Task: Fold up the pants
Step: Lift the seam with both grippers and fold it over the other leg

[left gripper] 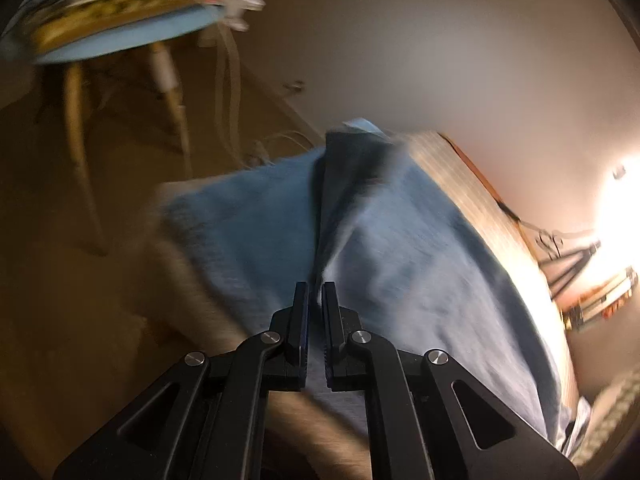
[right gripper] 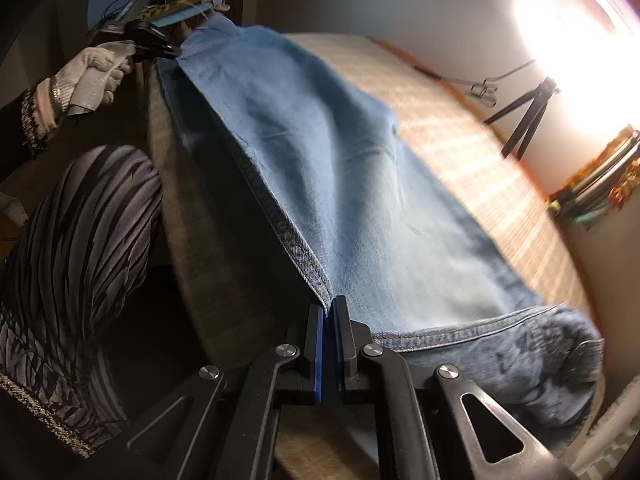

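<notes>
Both hand-held grippers, left (left gripper: 316,292) and right (right gripper: 329,308), clamp the jeans' (right gripper: 320,152) near edge; table (right gripper: 460,132) beyond bare.

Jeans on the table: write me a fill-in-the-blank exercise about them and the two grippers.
1. The right gripper has its fingers shut on the stitched ____ of the jeans.
2. The jeans lie on a ____ table.
3. In the right wrist view, the hand holding the left gripper wears a ____ glove.
4. The left gripper's fingers are ____ on a fold of denim.

Missing words: hem; wooden; white; shut
</notes>
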`<state>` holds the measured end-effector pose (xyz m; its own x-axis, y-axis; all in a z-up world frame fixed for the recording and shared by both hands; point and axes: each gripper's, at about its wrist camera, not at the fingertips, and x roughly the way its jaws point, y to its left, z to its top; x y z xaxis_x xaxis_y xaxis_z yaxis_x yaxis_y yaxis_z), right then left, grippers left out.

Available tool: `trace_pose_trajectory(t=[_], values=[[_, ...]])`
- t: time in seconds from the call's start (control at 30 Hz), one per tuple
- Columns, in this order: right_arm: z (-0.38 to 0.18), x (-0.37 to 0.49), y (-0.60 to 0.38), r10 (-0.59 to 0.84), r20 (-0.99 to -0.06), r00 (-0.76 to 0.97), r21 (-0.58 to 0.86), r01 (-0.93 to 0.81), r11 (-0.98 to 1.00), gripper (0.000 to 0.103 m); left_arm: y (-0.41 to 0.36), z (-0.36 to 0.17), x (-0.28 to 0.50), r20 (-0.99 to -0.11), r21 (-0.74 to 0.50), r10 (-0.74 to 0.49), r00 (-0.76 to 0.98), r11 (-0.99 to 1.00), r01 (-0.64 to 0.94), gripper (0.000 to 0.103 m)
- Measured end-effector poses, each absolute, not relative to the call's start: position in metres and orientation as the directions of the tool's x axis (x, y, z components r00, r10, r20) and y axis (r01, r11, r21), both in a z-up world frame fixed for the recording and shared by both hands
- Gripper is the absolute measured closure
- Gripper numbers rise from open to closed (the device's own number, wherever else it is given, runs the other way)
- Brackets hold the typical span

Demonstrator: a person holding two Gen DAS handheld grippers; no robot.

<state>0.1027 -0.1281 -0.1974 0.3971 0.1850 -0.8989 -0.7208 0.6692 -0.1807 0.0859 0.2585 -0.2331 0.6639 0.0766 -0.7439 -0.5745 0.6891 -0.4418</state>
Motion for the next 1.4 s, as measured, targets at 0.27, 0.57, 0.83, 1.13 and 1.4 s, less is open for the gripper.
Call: trace_pose_trajectory(t=[0.27, 0.57, 0.83, 1.13, 1.4], values=[[-0.201, 0.119, -0.119, 0.156, -0.936, 0.316, -0.145, -0.749, 0.647, 0.086, 0.288, -0.247, 0.098, -0.722, -0.510, -0.002, 0.692, 0.677, -0.531, 0.096], [-0.168, 0.139, -0.091, 0.292, -0.893, 0.343, -0.078, -0.757, 0.648, 0.046, 0.319, -0.252, 0.112, -0.707, -0.580, -0.068, 0.704, 0.626, -0.521, 0.054], [-0.198, 0.144, -0.055, 0.349, -0.898, 0.268, -0.008, -0.802, 0.597, 0.047, 0.333, -0.248, 0.136, -0.740, -0.528, -0.030, 0.672, 0.644, -0.553, 0.098], [-0.225, 0.162, -0.016, 0.320, -0.910, 0.263, -0.028, -0.809, 0.587, 0.061, 0.335, -0.238, 0.134, -0.707, -0.557, -0.042, 0.706, 0.647, -0.520, 0.097], [-0.212, 0.169, 0.007, 0.275, -0.902, 0.334, -0.134, -0.821, 0.555, 0.101, 0.338, -0.214, 0.135, -0.685, -0.559, -0.057, 0.726, 0.681, -0.473, 0.098]])
